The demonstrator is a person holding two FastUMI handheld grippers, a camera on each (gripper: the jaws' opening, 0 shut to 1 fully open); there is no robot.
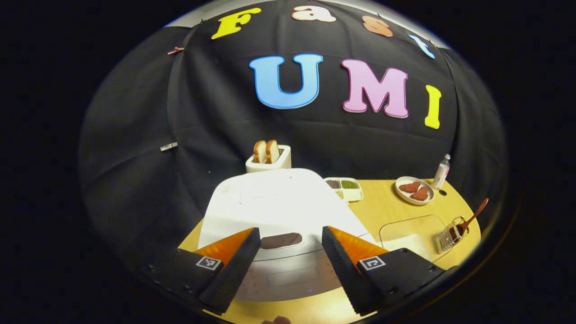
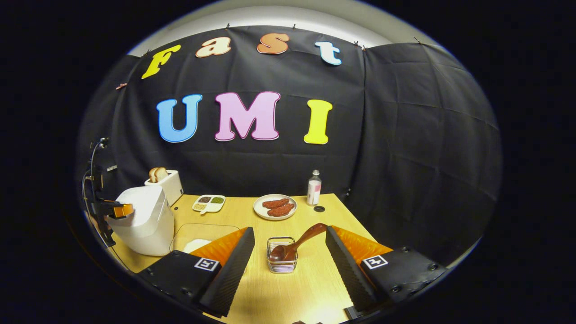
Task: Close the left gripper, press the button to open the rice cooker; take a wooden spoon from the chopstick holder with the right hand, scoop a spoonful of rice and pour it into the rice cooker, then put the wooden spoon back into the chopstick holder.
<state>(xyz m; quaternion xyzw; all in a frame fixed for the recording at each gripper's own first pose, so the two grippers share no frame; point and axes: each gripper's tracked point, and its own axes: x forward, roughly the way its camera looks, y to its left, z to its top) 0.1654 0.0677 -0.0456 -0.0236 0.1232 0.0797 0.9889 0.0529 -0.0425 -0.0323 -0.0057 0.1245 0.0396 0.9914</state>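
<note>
My left gripper (image 1: 290, 256) hovers, jaws apart, over the closed white plastic rice cooker (image 1: 279, 202); its dark button (image 1: 281, 240) looks stiff. My right gripper (image 2: 290, 265), jaws apart, faces the rigid, light brown wooden spoon (image 2: 297, 245) leaning in the wire chopstick holder (image 2: 282, 263); I'd grip its handle.

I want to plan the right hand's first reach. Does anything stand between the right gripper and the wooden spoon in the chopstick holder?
Nothing visible does. In the right gripper view the open right gripper faces the chopstick holder straight ahead, with bare table before it. The wooden spoon leans its handle up and right, free of the plate and bottle behind.
</note>
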